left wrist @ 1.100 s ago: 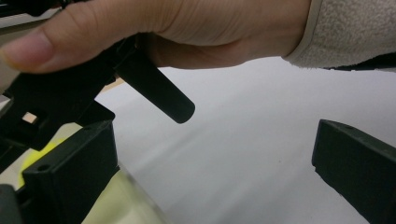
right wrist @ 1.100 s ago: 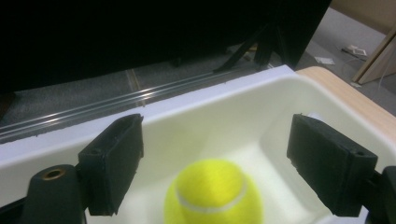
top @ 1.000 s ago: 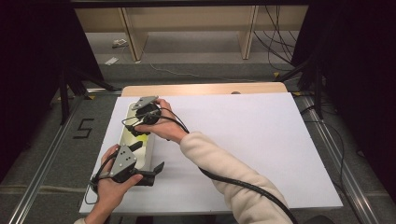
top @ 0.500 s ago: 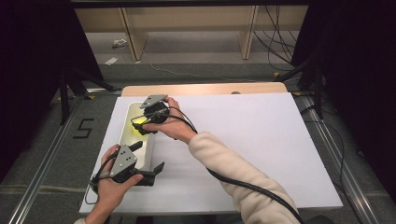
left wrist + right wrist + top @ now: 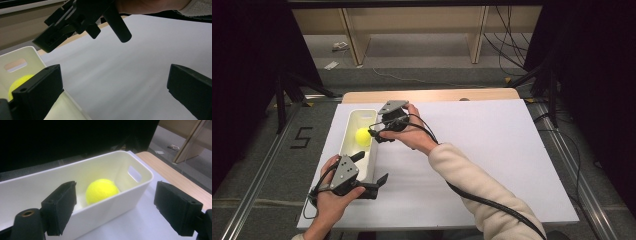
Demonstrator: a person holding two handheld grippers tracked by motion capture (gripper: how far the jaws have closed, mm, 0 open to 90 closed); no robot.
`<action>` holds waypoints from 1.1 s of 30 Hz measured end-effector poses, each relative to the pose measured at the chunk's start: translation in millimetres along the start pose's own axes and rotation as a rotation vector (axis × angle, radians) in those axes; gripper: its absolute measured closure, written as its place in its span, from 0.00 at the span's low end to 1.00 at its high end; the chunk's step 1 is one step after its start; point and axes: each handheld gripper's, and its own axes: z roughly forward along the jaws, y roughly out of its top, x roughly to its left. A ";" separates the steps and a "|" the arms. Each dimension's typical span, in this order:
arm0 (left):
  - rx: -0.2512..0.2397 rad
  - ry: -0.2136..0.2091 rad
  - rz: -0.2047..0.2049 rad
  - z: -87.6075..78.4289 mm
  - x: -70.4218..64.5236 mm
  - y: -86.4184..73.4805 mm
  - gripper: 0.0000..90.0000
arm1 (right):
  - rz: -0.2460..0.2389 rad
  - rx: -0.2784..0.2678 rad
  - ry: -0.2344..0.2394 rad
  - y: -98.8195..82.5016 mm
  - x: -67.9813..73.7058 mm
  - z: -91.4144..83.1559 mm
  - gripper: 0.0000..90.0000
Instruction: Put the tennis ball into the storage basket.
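Ball: the yellow ball (image 5: 362, 136) sits inside the white tub (image 5: 357, 114), toward the far end, close to the wall with the handle slot
Tub: lying lengthwise along the left edge of the white table (image 5: 492, 150)
Right gripper (image 5: 377, 134): hovering just over the tub's right rim, level with the ball, jaws spread wide, nothing between them
Left gripper (image 5: 373, 172): at the tub's near end, jaws spread apart, one jaw over the tub's inside, the other outside over the table
Right hand (image 5: 409, 132): just right of the tub, wrapped round its gripper
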 end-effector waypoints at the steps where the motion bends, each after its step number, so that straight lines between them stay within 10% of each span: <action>1: 0.000 0.000 0.000 0.0 0.1 0.0 0.00 | 0.003 0.003 -0.001 -1.0 -1.3 -1.9 0.21; 33: -0.001 0.005 -0.005 0.5 0.6 0.2 0.00 | 0.055 0.016 -0.108 -49.6 -43.7 -66.8 0.21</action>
